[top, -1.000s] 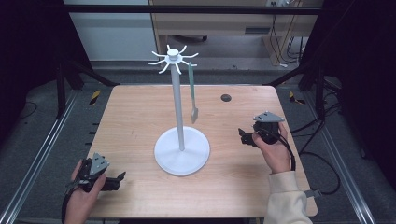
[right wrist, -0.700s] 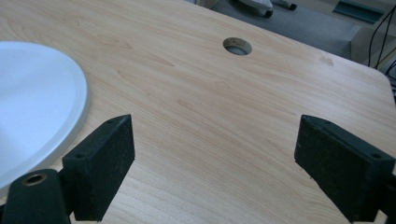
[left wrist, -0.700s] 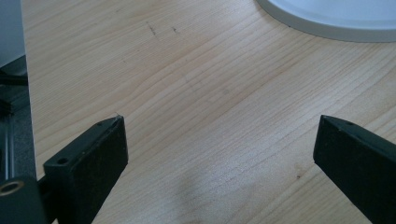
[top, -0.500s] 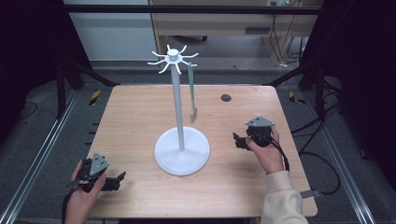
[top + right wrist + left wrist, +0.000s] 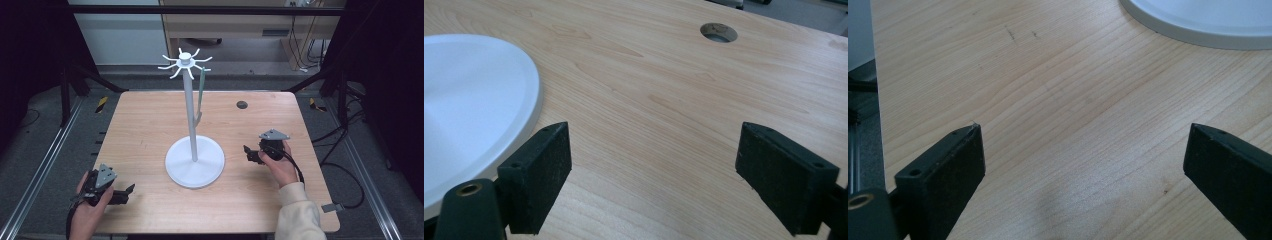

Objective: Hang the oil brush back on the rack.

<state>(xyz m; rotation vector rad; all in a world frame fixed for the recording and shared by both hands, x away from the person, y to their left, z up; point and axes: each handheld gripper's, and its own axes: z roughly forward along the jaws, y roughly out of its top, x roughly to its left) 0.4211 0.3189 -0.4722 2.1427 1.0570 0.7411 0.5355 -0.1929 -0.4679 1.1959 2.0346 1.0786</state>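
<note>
Right tool (image 5: 250, 153): held in the person's right hand (image 5: 278, 161), forearm in a cream sleeve coming up from the near edge, tool low over the light wooden surface (image 5: 150, 125), tips pointing left at the stand. Jaws wide apart, nothing between them; they have just been closing a little. In the right gripper view there is bare wood between the jaws, the round white base (image 5: 469, 110) of the stand just beside the left jaw, and a small round hole in the surface (image 5: 719, 32) well ahead.

Left tool (image 5: 124, 194): gripped in the left hand (image 5: 90, 202) at the near left corner, lying low on the surface, tips pointing right. Jaws wide apart, empty. In the left gripper view the base rim sits ahead and to the right, apart from the jaws.

White hook stand with a tall thin pole (image 5: 190, 110): upright between the two tools, closer to the right one. A slim pale green tool-shaped strip (image 5: 200, 97) hangs from one top hook, on the far side of the pole from both tools.
</note>
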